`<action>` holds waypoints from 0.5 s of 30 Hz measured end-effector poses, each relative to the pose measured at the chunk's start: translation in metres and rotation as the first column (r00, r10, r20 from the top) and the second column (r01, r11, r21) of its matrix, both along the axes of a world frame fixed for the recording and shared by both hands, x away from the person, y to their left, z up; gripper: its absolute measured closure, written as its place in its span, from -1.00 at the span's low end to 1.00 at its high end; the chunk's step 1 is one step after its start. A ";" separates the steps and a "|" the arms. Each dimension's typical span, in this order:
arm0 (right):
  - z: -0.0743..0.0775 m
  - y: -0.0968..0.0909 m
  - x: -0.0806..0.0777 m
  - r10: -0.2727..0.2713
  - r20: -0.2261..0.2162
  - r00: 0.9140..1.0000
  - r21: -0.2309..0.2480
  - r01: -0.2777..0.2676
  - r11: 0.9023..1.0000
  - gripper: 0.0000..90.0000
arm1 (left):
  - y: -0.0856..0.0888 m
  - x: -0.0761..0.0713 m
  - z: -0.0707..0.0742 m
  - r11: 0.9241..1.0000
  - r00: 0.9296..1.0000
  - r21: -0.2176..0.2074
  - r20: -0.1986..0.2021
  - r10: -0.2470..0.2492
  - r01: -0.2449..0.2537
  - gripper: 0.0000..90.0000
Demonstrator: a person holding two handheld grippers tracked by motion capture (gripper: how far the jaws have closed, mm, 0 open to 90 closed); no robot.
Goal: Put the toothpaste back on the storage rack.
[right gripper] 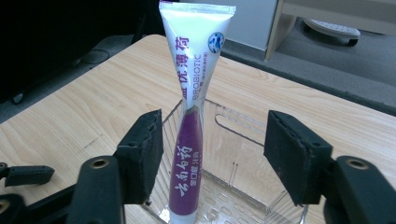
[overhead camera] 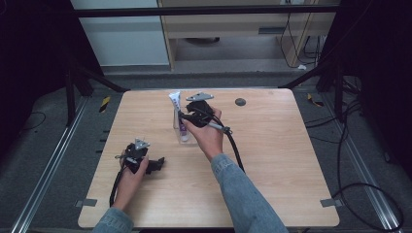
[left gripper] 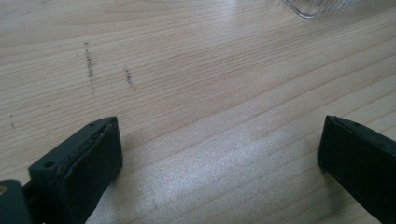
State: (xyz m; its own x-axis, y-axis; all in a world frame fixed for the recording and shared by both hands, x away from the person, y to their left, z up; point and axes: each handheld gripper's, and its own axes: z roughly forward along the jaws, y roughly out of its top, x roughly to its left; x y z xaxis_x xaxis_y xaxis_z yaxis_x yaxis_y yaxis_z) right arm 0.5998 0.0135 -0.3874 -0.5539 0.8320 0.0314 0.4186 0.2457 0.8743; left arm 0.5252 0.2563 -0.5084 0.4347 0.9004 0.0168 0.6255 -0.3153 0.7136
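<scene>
The toothpaste tube point(right gripper: 194, 121), white above and purple below, stands upright, cap end down, inside a clear plastic container point(right gripper: 238, 186) near the middle of the table point(overhead camera: 272, 160). The right gripper point(right gripper: 212, 154) is positioned over the container rim, fingers point(right gripper: 142, 154) parted. The tube stands between the fingers, close to the left one, and neither pad presses on it. The left gripper point(left gripper: 219, 154) rests on the table well apart from the container, fingers spread wide with only bare wood between them.
</scene>
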 end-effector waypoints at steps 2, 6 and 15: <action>0.000 -0.002 0.000 0.006 -0.008 1.000 0.000 -0.006 1.000 -0.27 | 0.000 0.000 0.000 1.000 1.000 0.000 0.000 0.000 0.000 -1.00; 0.000 -0.006 0.000 0.022 -0.017 1.000 -0.018 -0.022 1.000 -0.38 | 0.000 0.000 0.000 1.000 1.000 0.000 0.000 0.000 0.000 -1.00; 0.004 -0.018 -0.003 0.049 -0.040 0.998 -0.031 -0.050 0.998 -0.53 | 0.000 0.000 0.000 1.000 1.000 0.001 0.000 -0.001 0.001 -1.00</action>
State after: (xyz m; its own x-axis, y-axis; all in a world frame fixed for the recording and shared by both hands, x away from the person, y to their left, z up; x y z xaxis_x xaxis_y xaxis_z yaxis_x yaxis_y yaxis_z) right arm 0.5966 -0.0048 -0.3830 -0.5931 0.8046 0.0282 0.4394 0.2942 0.8488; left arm 0.5253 0.2563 -0.5083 0.4356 0.9000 0.0176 0.6253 -0.3166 0.7133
